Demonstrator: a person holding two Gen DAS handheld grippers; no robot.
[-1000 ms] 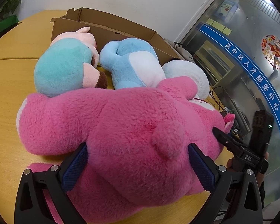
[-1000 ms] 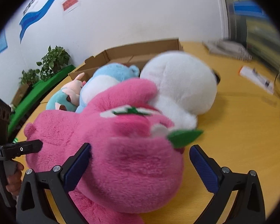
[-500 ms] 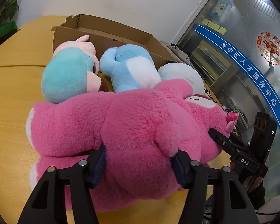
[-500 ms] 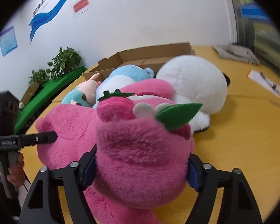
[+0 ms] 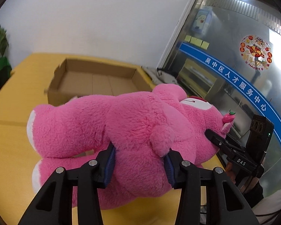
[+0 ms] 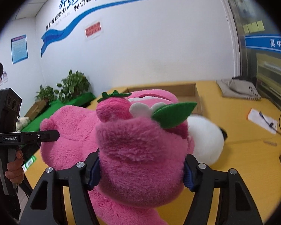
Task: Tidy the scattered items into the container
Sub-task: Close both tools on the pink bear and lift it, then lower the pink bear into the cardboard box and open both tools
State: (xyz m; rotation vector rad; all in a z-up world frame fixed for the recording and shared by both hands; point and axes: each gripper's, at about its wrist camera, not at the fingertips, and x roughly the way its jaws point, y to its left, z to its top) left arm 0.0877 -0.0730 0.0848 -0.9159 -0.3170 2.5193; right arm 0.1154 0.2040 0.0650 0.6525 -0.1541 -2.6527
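Note:
A big pink plush bear (image 5: 133,127) is held up off the yellow table by both grippers. My left gripper (image 5: 139,162) is shut on its body. My right gripper (image 6: 140,170) is shut on its head (image 6: 140,150), which carries a strawberry and a green leaf. An open cardboard box (image 5: 97,80) stands on the table beyond the bear, its bottom bare in the left wrist view; its rim (image 6: 185,90) shows behind the bear in the right wrist view. A white plush (image 6: 206,140) lies on the table to the right of the bear.
The yellow table (image 6: 243,150) carries a paper with a cable (image 6: 262,120) and a grey cloth (image 6: 238,90) at the far right. Potted plants (image 6: 73,86) stand along the left wall. A glass wall (image 5: 234,56) runs on the right.
Both grippers have closed on the pink bear and lifted it off the table. The box interior has come into view; the teal and blue plushes are out of sight.

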